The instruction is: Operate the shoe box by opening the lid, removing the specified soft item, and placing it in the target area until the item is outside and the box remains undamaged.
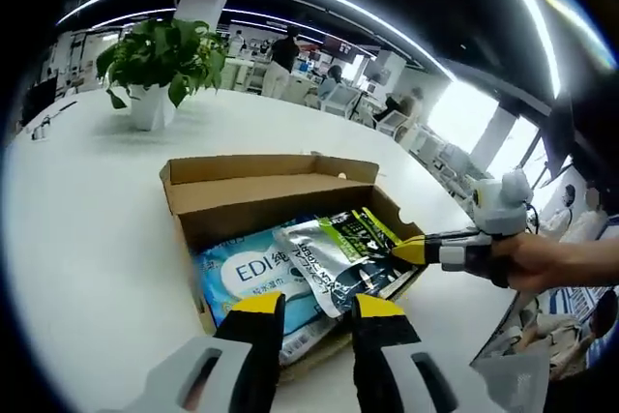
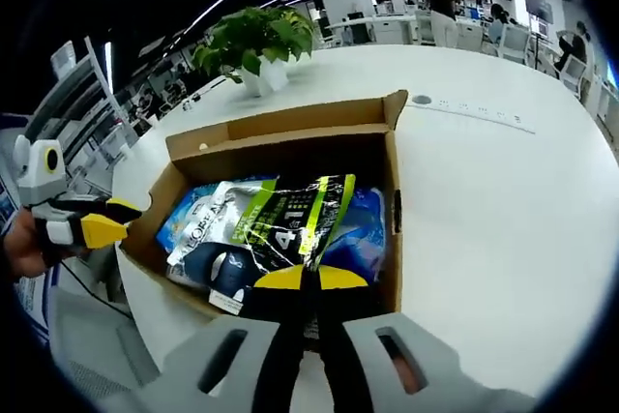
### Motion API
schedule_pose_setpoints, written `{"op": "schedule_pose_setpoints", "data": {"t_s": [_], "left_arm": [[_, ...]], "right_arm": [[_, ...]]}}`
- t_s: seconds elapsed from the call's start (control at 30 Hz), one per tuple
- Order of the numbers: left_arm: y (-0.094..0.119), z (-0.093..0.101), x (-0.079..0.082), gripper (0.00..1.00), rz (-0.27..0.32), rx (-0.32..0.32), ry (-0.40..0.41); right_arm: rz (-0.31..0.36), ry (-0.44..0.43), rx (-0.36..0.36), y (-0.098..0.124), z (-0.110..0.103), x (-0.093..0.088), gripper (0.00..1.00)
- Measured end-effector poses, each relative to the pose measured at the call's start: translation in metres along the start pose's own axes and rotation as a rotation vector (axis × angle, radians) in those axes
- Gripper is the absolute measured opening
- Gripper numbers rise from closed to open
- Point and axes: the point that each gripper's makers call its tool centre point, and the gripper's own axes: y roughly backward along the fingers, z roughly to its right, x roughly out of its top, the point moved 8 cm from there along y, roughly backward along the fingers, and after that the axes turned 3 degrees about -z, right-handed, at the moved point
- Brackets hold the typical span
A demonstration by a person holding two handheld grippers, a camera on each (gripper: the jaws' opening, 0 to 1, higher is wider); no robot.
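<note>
An open cardboard shoe box (image 1: 271, 169) (image 2: 280, 125) lies on the white table, its lid flap folded back. Inside lie a blue pack (image 1: 247, 273) (image 2: 184, 212), a silver pouch (image 1: 309, 253) (image 2: 208, 229) and, on top, a black-and-green pouch (image 1: 360, 234) (image 2: 290, 212). My right gripper (image 2: 309, 278) is shut on the near edge of the black-and-green pouch; in the left gripper view the right gripper (image 1: 411, 250) comes in from the right, held by a hand. My left gripper (image 1: 317, 307) (image 2: 116, 220) hovers open at the box's other side, holding nothing.
A potted green plant (image 1: 160, 60) (image 2: 256, 41) stands on the table (image 1: 87, 220) (image 2: 484, 200) beyond the box. A small round inset (image 2: 421, 100) sits in the tabletop near the box corner. Desks, chairs and people fill the office behind.
</note>
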Motion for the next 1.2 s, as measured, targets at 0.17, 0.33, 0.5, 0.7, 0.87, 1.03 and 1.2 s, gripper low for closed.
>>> {"op": "schedule_pose_setpoints", "data": {"t_s": [0.17, 0.33, 0.5, 0.7, 0.87, 1.03, 1.2], "left_arm": [[-0.008, 0.000, 0.002, 0.28, -0.024, 0.009, 0.003], [-0.015, -0.003, 0.005, 0.28, -0.041, 0.009, -0.001], [-0.020, -0.002, 0.007, 0.28, -0.052, 0.004, -0.004], [-0.030, 0.001, 0.005, 0.28, -0.105, 0.004, -0.007], [-0.043, 0.001, -0.003, 0.27, -0.213, 0.021, -0.019], [-0.049, 0.003, -0.012, 0.26, -0.268, 0.012, 0.084], [-0.053, 0.007, -0.009, 0.10, -0.236, -0.024, 0.092]], "right_arm": [[0.013, 0.008, 0.011, 0.002, 0.000, -0.001, 0.01], [0.019, 0.007, 0.021, 0.002, 0.001, -0.002, 0.01], [0.030, 0.008, 0.022, 0.003, 0.000, -0.002, 0.01], [0.042, 0.011, 0.012, 0.002, 0.000, -0.002, 0.02], [0.045, 0.010, 0.016, 0.002, 0.001, -0.002, 0.02], [0.055, 0.003, 0.017, 0.004, -0.001, -0.003, 0.02], [0.057, -0.004, 0.014, 0.004, -0.001, -0.005, 0.01]]}}
